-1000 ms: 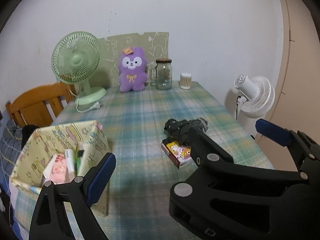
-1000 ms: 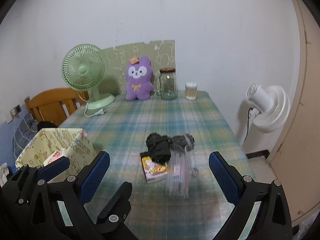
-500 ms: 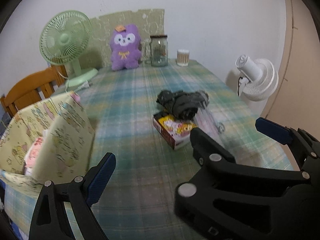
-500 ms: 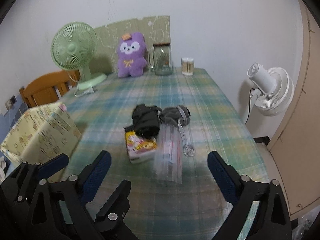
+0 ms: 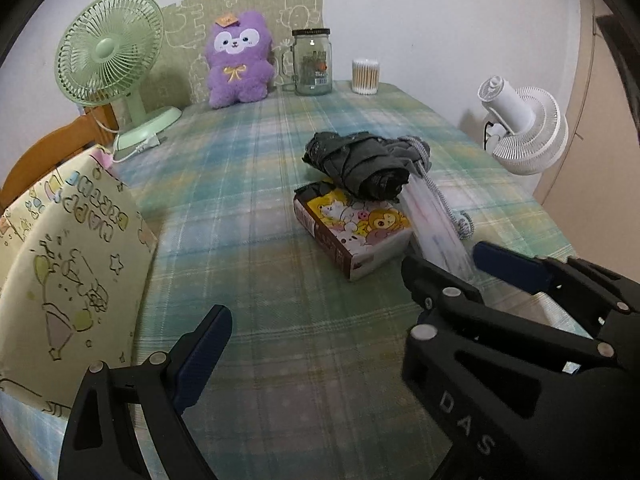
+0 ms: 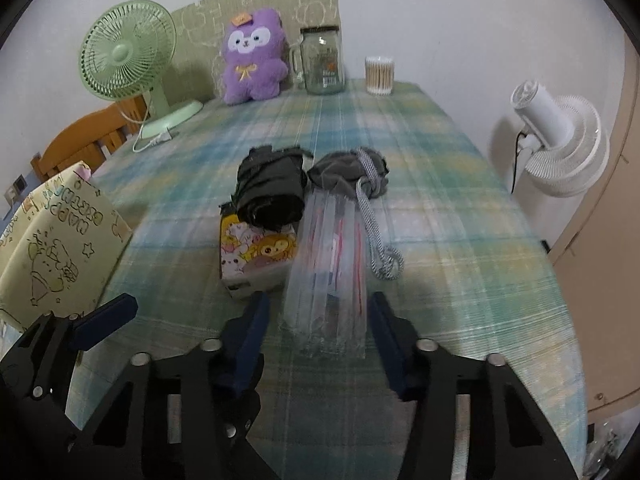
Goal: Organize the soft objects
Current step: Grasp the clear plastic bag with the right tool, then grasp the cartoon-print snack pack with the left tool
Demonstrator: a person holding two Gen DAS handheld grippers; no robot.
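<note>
A black rolled cloth point(image 6: 272, 192) lies half on a cartoon-printed box point(image 6: 256, 256) mid-table. A grey cloth with a speckled cord point(image 6: 348, 172) sits beside it. A purple plush point(image 6: 252, 64) leans at the back. A stack of clear plastic bags point(image 6: 328, 280) lies in front of the cloths. My right gripper point(image 6: 320, 320) straddles its near end; the jaws are closing, with a small gap on each side. From the left wrist view the right gripper point(image 5: 460, 268) blocks the lower right. My left gripper point(image 5: 320, 360) is open over bare tablecloth, only its left finger point(image 5: 200, 356) showing.
A yellow printed gift bag point(image 5: 68, 260) stands at the table's left edge. A green desk fan point(image 5: 108, 52), glass jar point(image 5: 312, 64) and cotton-swab tub point(image 5: 365, 76) line the back. A white fan point(image 5: 524, 128) stands off the right edge, a wooden chair point(image 6: 84, 140) at the left.
Both grippers have sunk toward the table and tipped further down. The right jaws have narrowed from wide open to either side of the clear bags.
</note>
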